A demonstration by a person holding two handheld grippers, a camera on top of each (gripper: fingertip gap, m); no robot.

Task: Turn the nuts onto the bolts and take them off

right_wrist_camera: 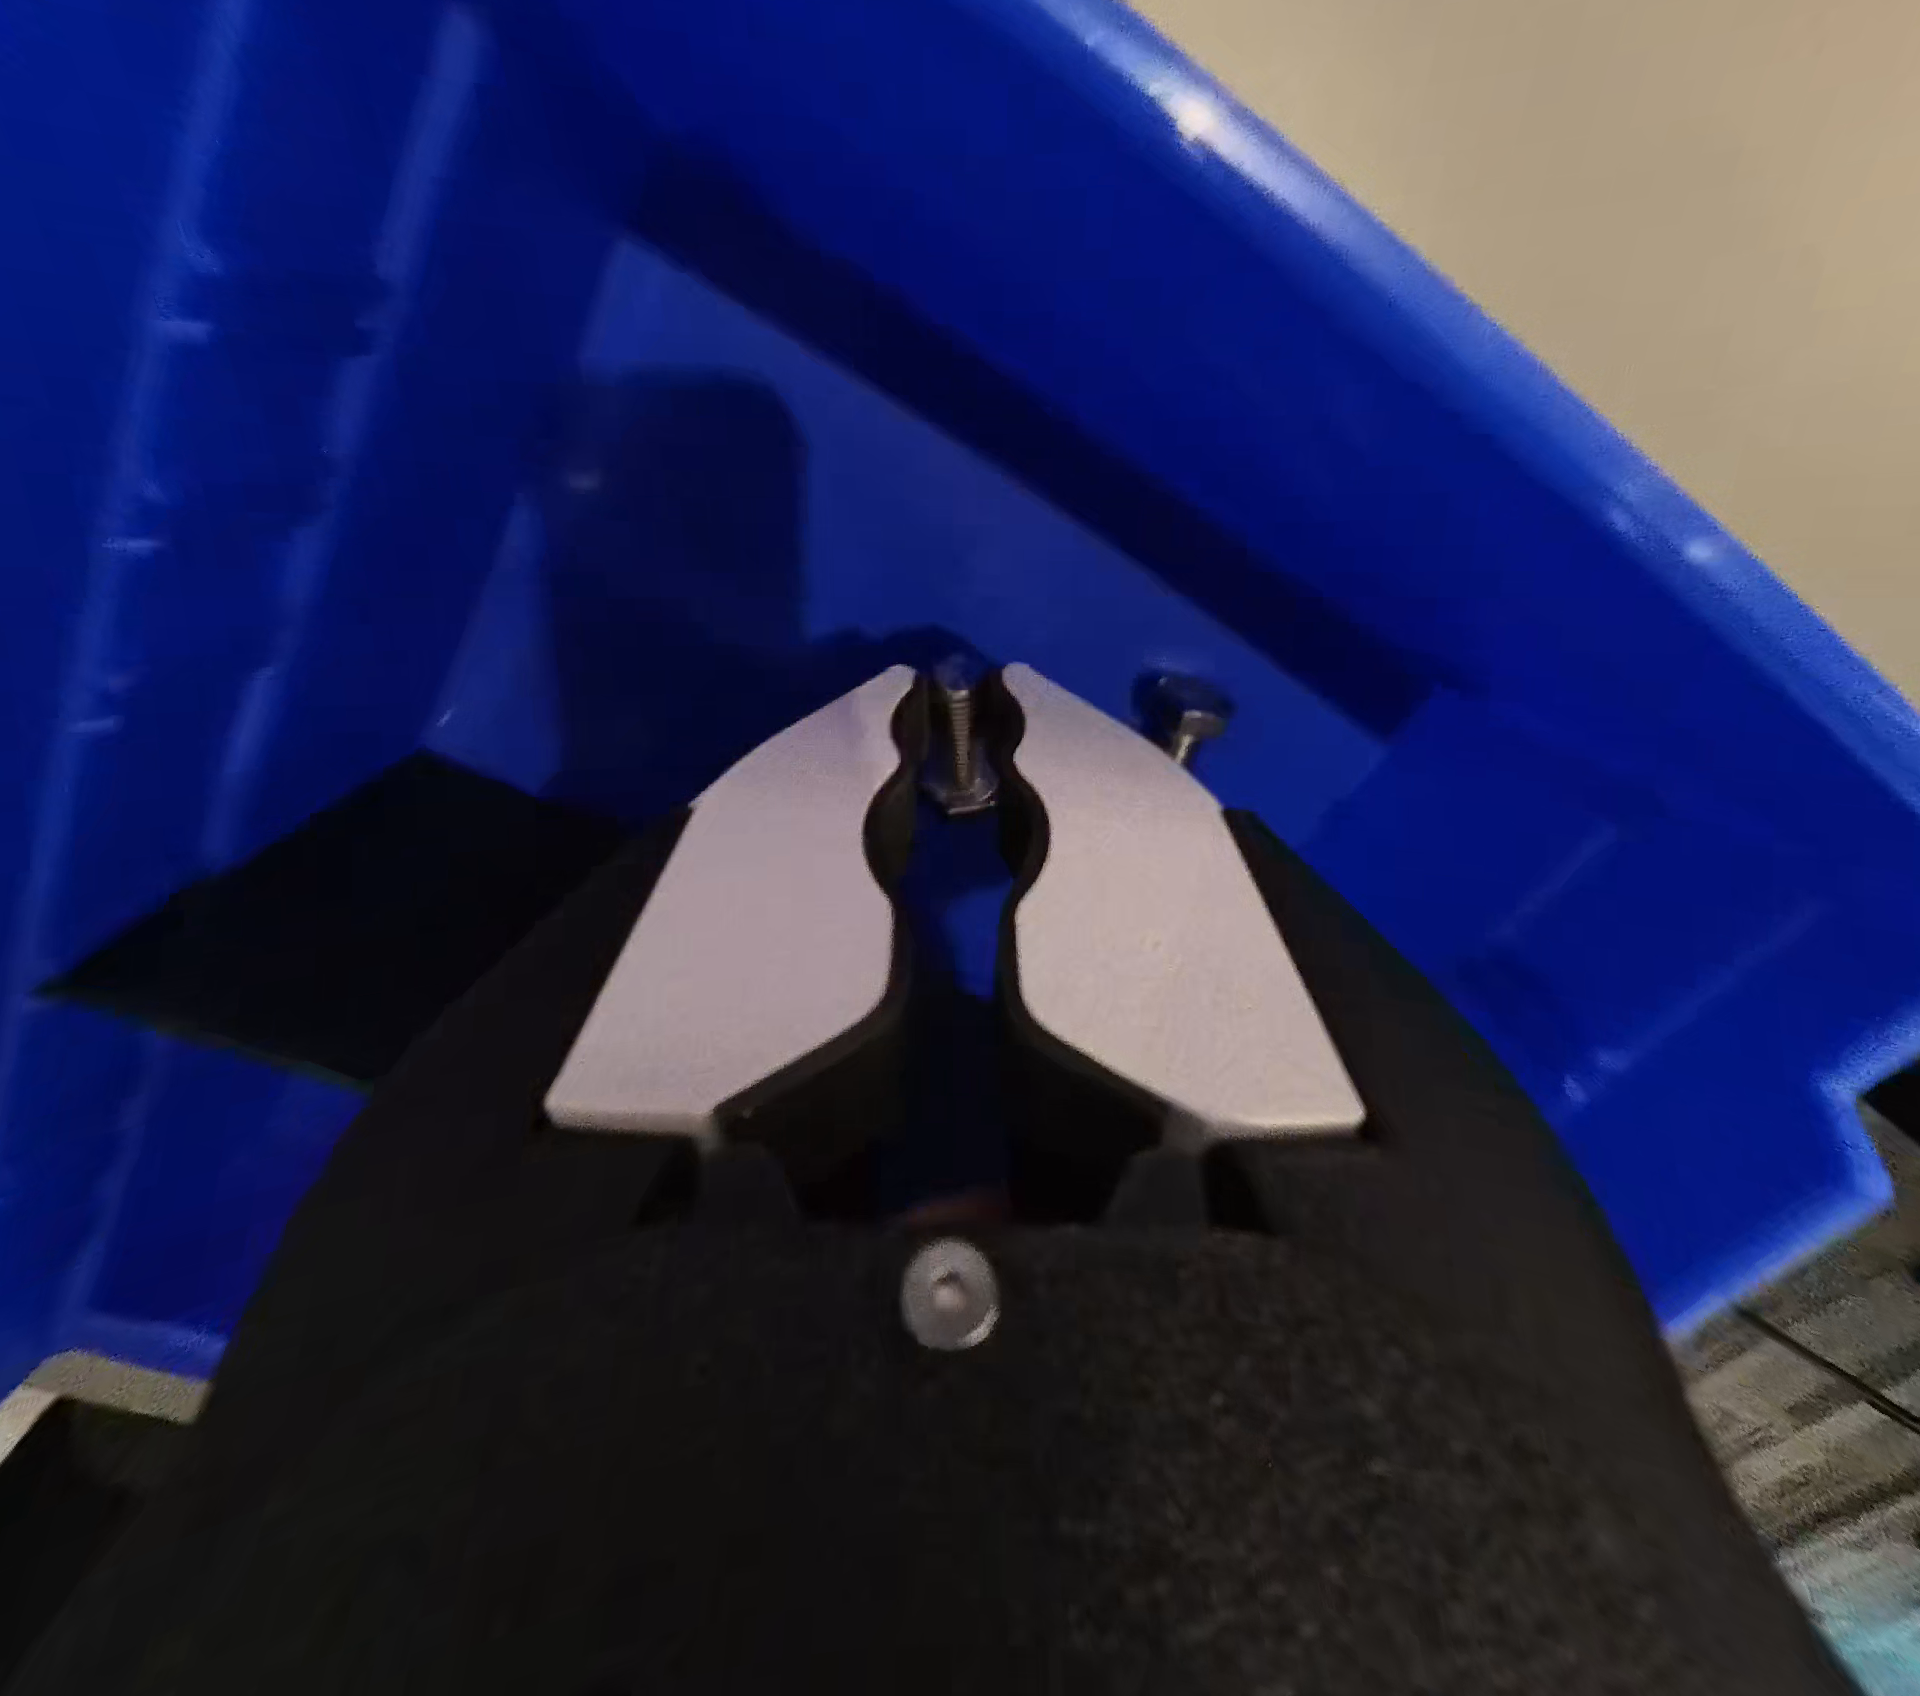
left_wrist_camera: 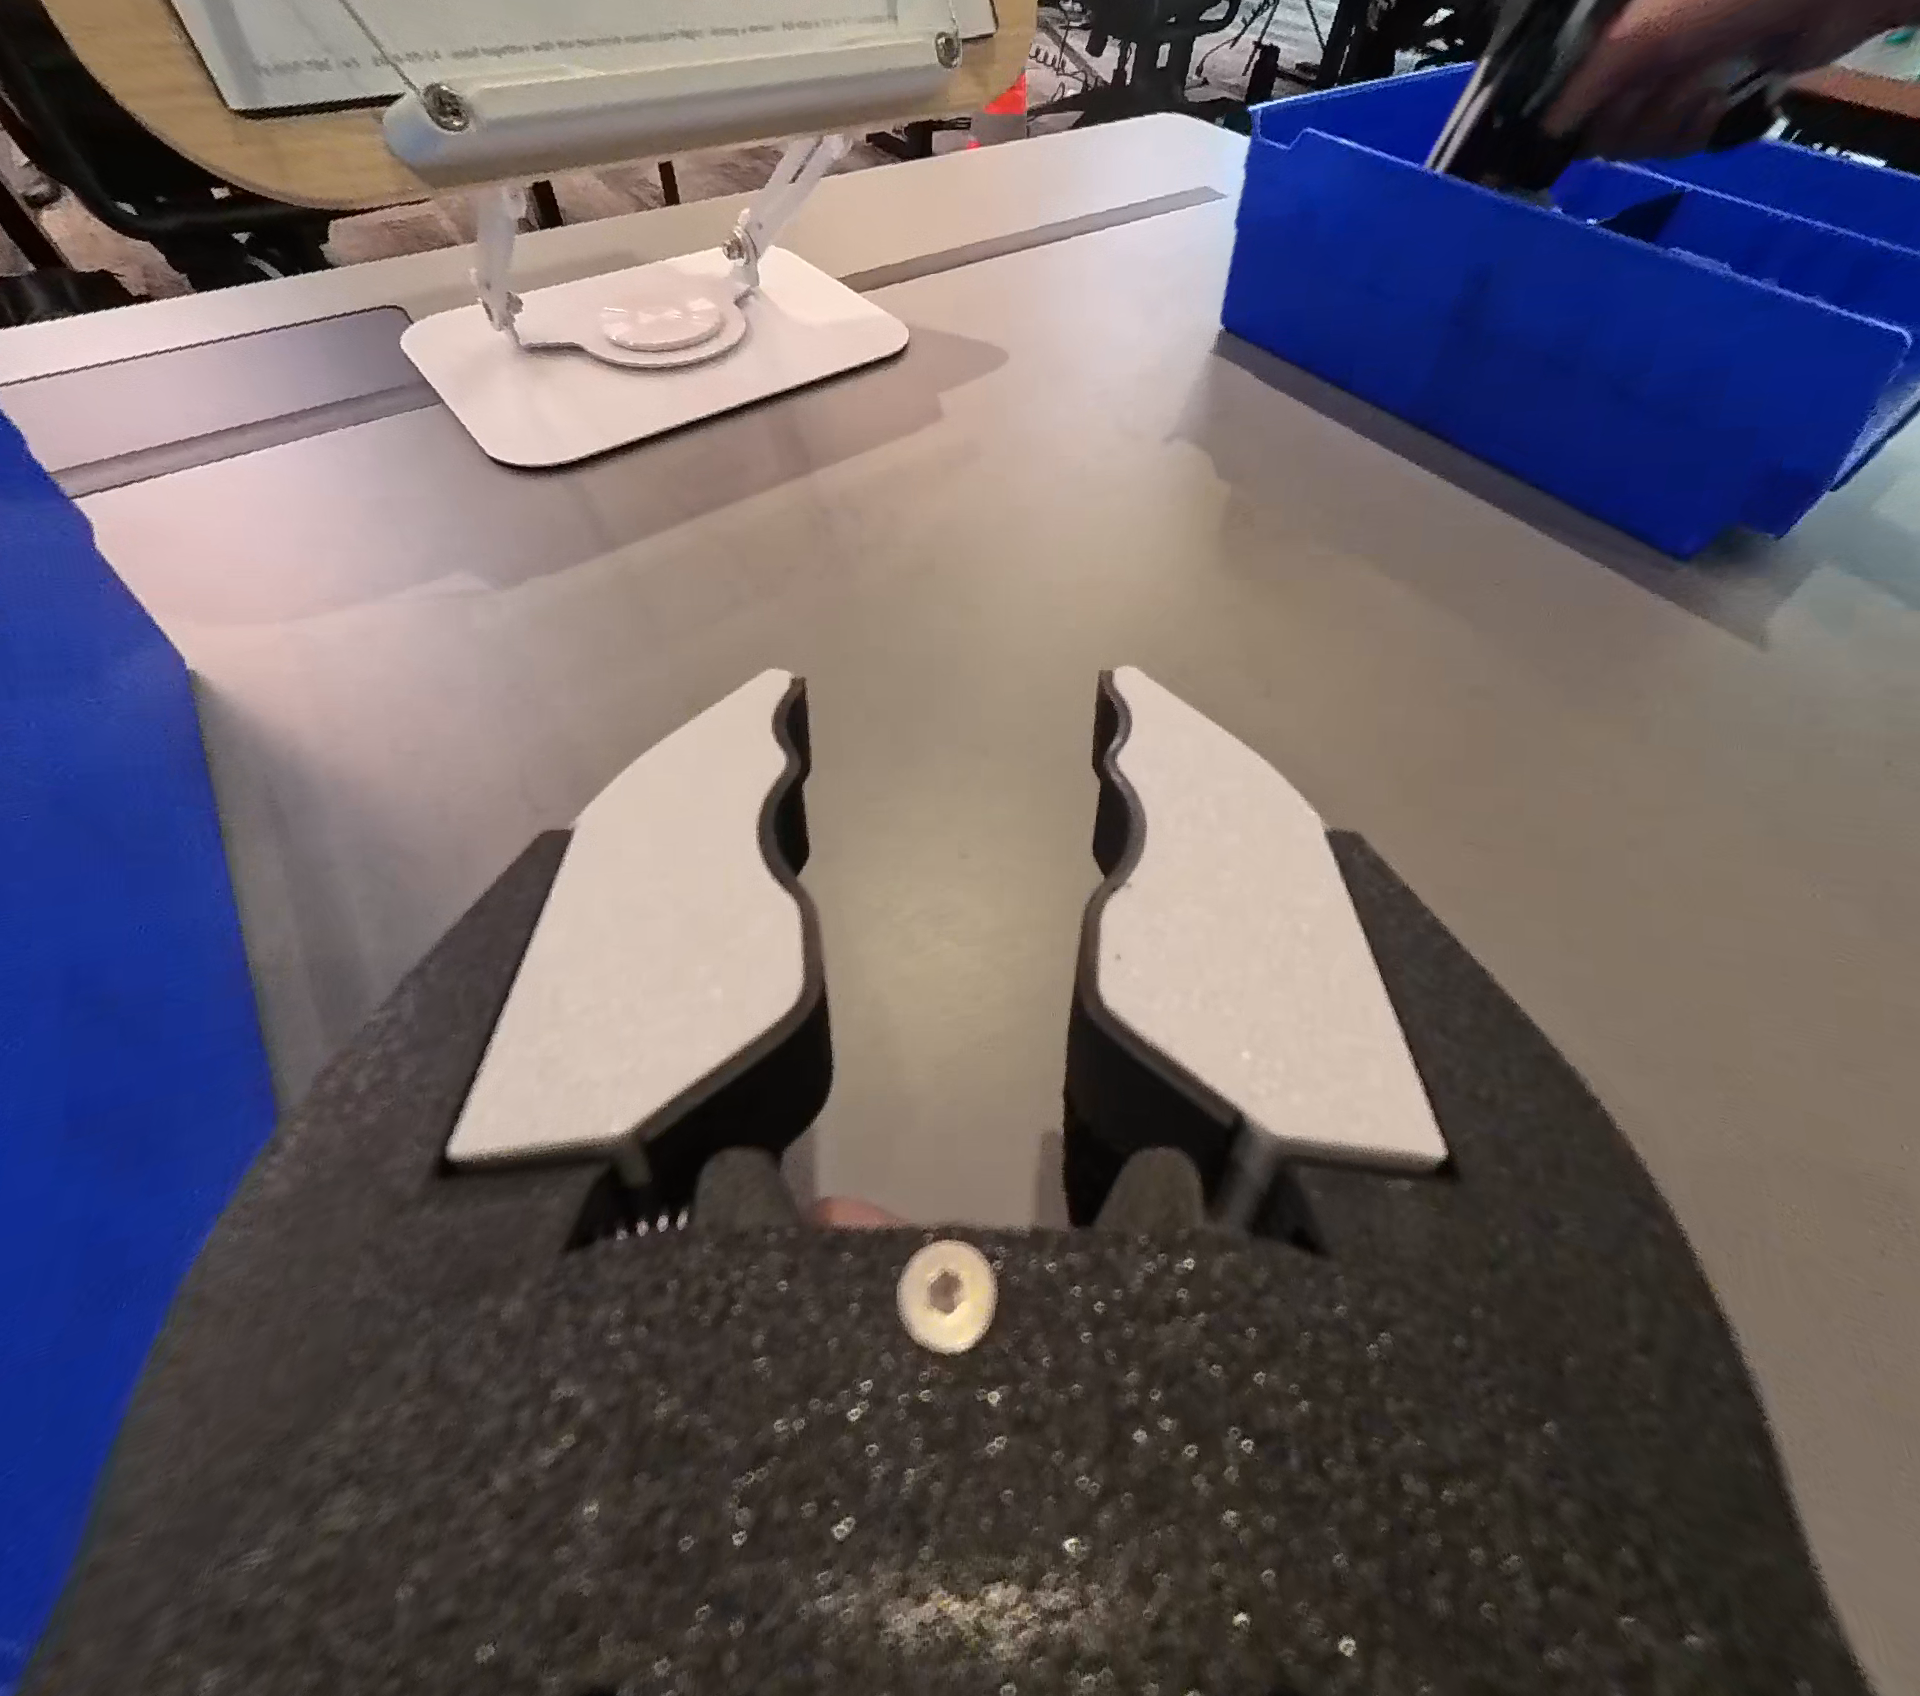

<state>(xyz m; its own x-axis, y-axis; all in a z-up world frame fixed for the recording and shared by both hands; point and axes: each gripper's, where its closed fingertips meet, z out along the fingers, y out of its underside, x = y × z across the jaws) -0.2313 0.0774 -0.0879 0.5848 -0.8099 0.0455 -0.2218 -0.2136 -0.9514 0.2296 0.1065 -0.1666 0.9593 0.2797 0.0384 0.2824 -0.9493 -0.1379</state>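
The right hand-held gripper (right_wrist_camera: 954, 711) is reaching inside the blue bin (right_wrist_camera: 1299, 358) at the table's right edge, nearly closed around a bolt (right_wrist_camera: 954, 747). The grip looks thin, so lifting could drop it. The left hand-held gripper (left_wrist_camera: 951, 711) is hovering wide apart, empty.

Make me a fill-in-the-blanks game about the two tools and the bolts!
1. The right tool is shut on a ____.
2. The left tool is ____ and holds nothing.
3. The bin around the right tool is coloured ____.
4. A second bolt lies just to the ____ of the right tool's tips.

Missing words: bolt; open; blue; right
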